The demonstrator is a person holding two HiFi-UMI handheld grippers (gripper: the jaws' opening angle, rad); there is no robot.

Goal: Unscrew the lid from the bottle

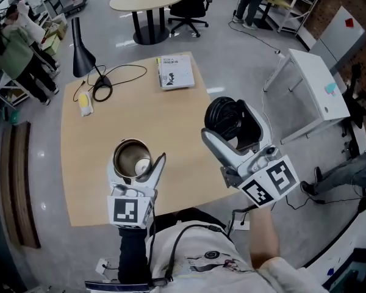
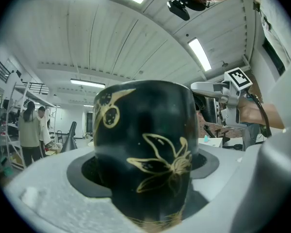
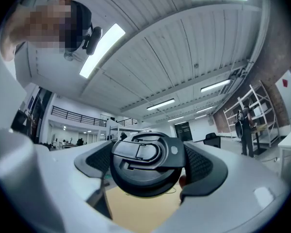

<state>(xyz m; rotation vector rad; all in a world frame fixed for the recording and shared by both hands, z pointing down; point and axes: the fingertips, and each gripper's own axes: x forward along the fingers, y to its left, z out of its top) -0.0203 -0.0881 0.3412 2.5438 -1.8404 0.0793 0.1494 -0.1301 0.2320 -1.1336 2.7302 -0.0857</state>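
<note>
A black bottle (image 1: pixel 132 159) with a gold flower pattern (image 2: pixel 150 154) stands upright between the jaws of my left gripper (image 1: pixel 136 165), which is shut on it. Its mouth is uncovered and shows a steel inside. The black lid (image 1: pixel 230 118) is off the bottle, up and to the right of it, over the table's right edge. My right gripper (image 1: pixel 235 126) is shut on the lid, with the dark pads (image 3: pixel 203 165) pressed on its sides. In the right gripper view the lid (image 3: pixel 146 163) shows its top with a flip handle.
The wooden table (image 1: pixel 97 133) holds a booklet (image 1: pixel 175 71) at the far side, a black lamp (image 1: pixel 81 41) with a coiled cable (image 1: pixel 102 90), and a small yellow item (image 1: pixel 85 104). A white table (image 1: pixel 320 84) stands to the right. People stand at the far left (image 1: pixel 15 47).
</note>
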